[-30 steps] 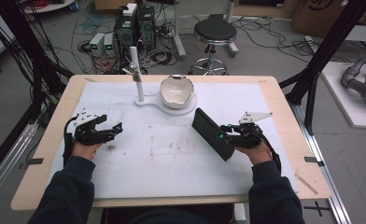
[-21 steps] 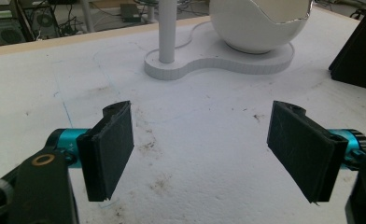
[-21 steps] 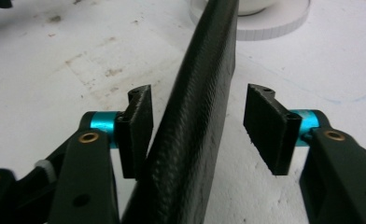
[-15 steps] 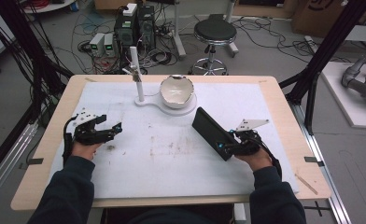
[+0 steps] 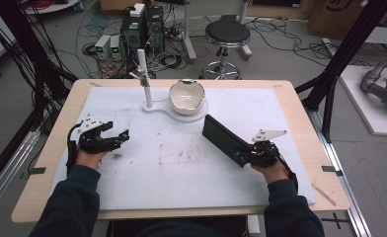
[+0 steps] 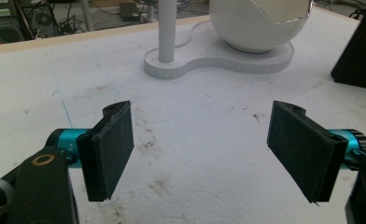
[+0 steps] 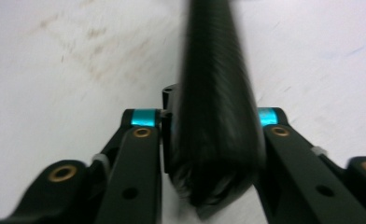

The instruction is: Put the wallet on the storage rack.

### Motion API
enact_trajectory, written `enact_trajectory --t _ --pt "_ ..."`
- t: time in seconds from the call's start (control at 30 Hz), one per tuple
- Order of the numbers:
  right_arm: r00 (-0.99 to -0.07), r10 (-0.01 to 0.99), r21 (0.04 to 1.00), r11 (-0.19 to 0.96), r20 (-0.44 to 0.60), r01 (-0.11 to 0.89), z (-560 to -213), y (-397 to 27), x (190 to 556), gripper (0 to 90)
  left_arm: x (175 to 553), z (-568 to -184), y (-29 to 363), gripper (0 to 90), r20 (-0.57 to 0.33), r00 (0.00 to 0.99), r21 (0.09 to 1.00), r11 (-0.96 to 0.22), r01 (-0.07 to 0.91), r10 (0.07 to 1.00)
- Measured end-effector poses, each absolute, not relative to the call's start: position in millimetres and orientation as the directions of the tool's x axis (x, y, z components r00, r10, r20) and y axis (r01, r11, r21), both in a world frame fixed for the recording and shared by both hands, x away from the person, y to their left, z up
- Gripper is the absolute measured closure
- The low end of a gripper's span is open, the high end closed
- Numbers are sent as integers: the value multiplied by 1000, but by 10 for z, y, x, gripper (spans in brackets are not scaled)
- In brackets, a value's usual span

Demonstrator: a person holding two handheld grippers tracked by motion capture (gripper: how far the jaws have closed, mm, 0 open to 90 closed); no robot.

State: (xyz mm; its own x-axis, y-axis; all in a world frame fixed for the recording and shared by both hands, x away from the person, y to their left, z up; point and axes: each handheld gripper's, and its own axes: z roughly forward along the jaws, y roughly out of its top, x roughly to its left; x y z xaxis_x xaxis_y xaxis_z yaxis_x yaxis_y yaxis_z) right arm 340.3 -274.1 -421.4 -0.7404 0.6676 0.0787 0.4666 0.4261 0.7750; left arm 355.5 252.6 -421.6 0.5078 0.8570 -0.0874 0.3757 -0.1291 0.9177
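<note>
I have the right claw [image 5: 247, 154] clamped on the near end of the flat black case [image 5: 224, 138], its jaws having just been closing, lying at four o'clock from the white bowl [image 5: 187, 96]; next I judge a lift, left claw [image 5: 113, 138] wide and idle.

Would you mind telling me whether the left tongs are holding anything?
No, the left tongs stand wide open with bare white table between the pads.
</note>
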Motion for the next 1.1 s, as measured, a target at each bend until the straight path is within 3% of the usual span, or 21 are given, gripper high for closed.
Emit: enact_trajectory --t 0.43,0.67,0.87,1.1 --pt "-693 720 901 282 29 330 -3886 -2860 3317 729 3555 -4217 2521 227 -87 509 916 -132 380 856" --pt "-685 727 904 320 -43 283 -3641 -2815 3322 728 3554 -4219 2516 227 -86 507 916 -132 379 857" --pt "-696 714 865 393 -74 311 -3477 -2754 3463 727 3554 -4217 2516 228 -84 508 917 -133 377 857" --pt "-710 698 877 394 -91 275 -3506 -2619 3586 705 3551 -4215 2520 229 -85 511 917 -133 375 856"
